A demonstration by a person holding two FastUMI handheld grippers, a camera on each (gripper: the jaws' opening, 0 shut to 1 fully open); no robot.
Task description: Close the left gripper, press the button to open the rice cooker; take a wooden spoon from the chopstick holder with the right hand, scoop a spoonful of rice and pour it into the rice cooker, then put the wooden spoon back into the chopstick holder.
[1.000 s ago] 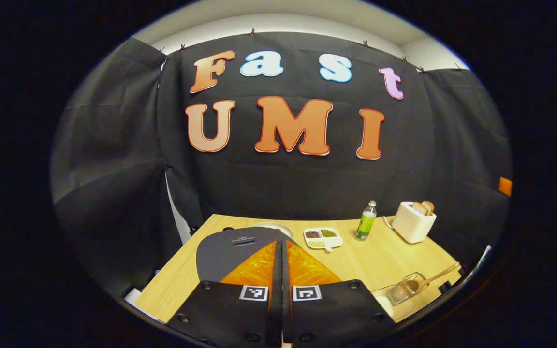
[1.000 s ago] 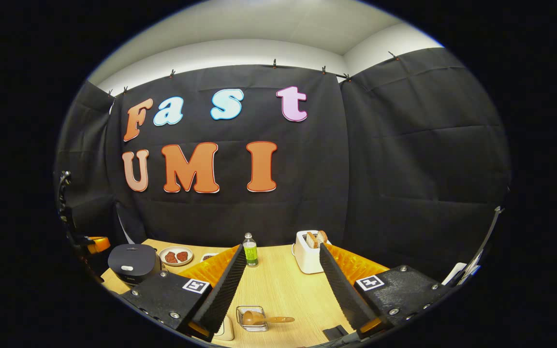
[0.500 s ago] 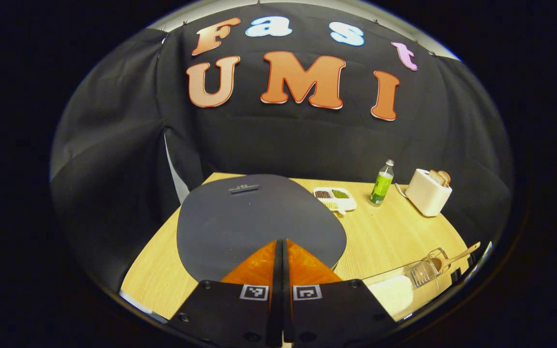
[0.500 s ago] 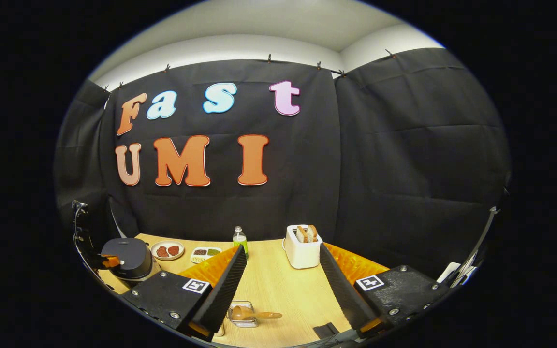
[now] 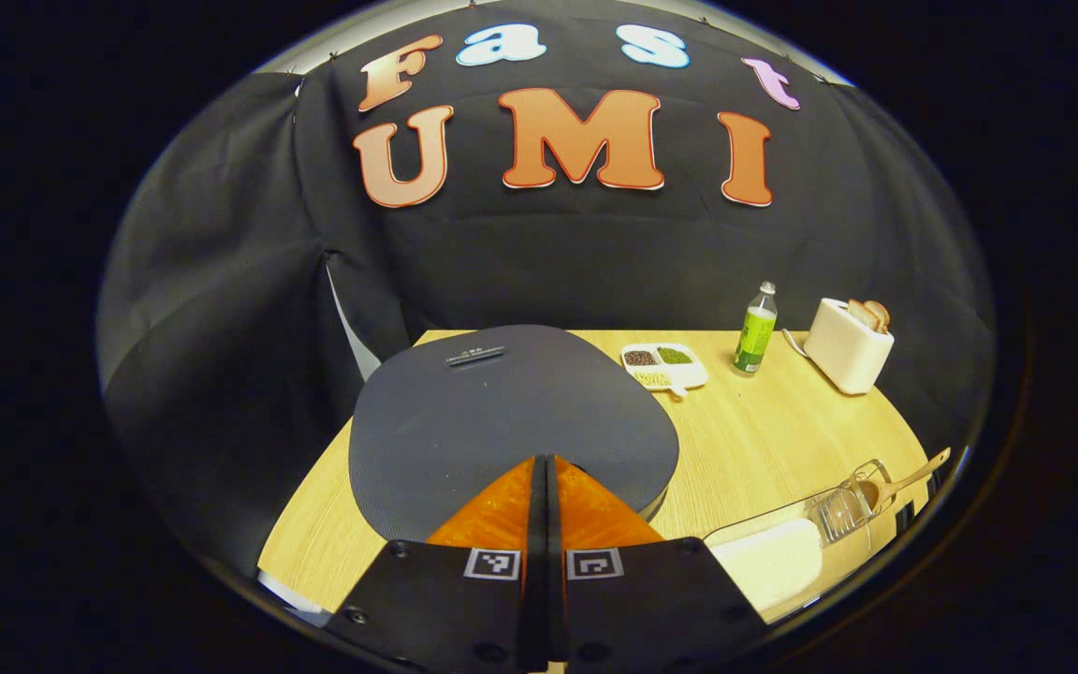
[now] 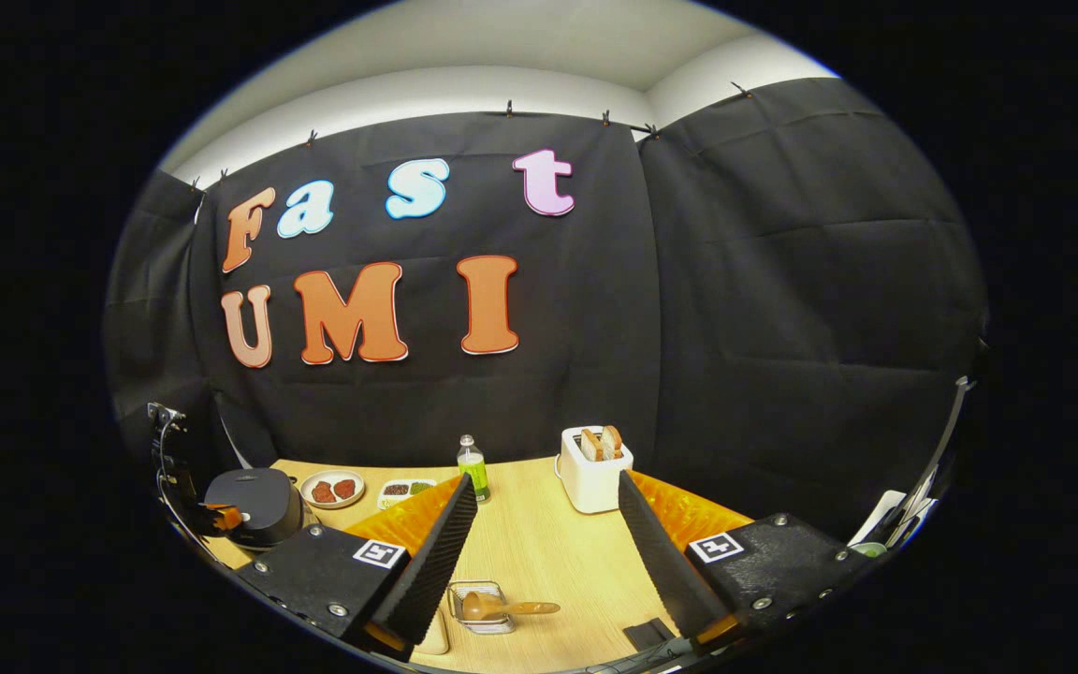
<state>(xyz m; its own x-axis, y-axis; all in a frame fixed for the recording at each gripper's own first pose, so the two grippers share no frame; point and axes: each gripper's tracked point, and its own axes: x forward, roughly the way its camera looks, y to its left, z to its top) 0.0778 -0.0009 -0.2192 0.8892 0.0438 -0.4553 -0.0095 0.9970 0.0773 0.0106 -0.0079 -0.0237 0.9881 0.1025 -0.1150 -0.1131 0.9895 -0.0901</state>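
My left claw [image 5: 540, 496] was pinched fully closed, empty, over the dark grey, rounded rice cooker lid [image 5: 511, 421]. I judged a straight, firm press on its button best; my right claw [image 6: 539, 543] gaped wide, holding nothing.

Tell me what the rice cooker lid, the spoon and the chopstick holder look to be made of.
Rice cooker lid: likely matte plastic, dark grey, finely textured, no glare.
Spoon: wood by its warm brown tone, smooth.
Chopstick holder: seemingly thin metal wire, a see-through basket with bright glints.
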